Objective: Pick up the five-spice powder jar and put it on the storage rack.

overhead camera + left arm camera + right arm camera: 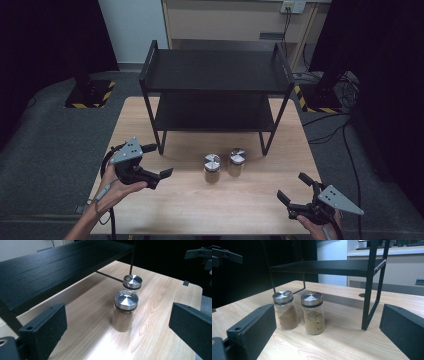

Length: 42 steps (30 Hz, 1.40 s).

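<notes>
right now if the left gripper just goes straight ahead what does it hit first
Probably the nearer spice jar: it stands between the open jaws of the left gripper. The second jar stands just behind it.

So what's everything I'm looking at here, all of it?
Spice jars: two, glass with silver lids and brown powder, side by side on the table in front of the shelf; left jar, right jar.
Shelf: one, black, two-level, at the table's far side.
Table: one, light wood.
Left claw: one, black, open, left of the jars.
Right claw: one, black, open, near right corner.
Hands: two, holding the claws.
</notes>
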Tool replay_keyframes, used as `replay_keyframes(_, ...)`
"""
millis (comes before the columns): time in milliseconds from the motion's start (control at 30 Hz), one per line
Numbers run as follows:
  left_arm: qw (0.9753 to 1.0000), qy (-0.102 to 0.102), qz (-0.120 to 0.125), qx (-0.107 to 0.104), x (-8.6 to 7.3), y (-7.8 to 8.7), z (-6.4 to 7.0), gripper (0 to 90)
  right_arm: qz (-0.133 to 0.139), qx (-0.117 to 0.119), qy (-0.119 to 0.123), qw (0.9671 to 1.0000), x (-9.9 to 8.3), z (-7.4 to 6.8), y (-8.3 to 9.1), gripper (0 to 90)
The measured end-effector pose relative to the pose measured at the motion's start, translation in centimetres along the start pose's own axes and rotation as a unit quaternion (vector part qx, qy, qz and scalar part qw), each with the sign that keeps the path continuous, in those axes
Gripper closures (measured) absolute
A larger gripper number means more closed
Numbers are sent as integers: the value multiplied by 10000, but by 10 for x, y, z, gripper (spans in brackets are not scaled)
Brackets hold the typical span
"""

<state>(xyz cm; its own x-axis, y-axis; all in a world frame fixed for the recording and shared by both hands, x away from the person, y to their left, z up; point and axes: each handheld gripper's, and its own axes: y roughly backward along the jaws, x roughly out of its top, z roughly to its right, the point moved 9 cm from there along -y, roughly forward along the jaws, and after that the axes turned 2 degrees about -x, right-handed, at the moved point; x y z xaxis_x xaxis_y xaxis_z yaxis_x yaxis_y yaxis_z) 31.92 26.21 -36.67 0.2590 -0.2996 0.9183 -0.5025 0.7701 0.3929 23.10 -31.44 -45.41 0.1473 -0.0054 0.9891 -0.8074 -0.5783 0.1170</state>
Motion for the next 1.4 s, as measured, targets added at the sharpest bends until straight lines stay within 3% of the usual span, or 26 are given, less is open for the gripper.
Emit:
replay_keyframes(400, 9993, -227, -243, -158, 2, -28, 0, 9, 28, -12, -13, 10000, 0, 0, 1, 12)
replay_keyframes(900, 9986, -101, -406, -323, -3, -71, 0, 15, 39, -23, -14, 10000, 0, 0, 2, 13)
replay_keyframes(1400, 9974, -103, -551, -455, -6, -111, 5, 29, 48, -30, -33, 10000, 0, 0, 3, 17)
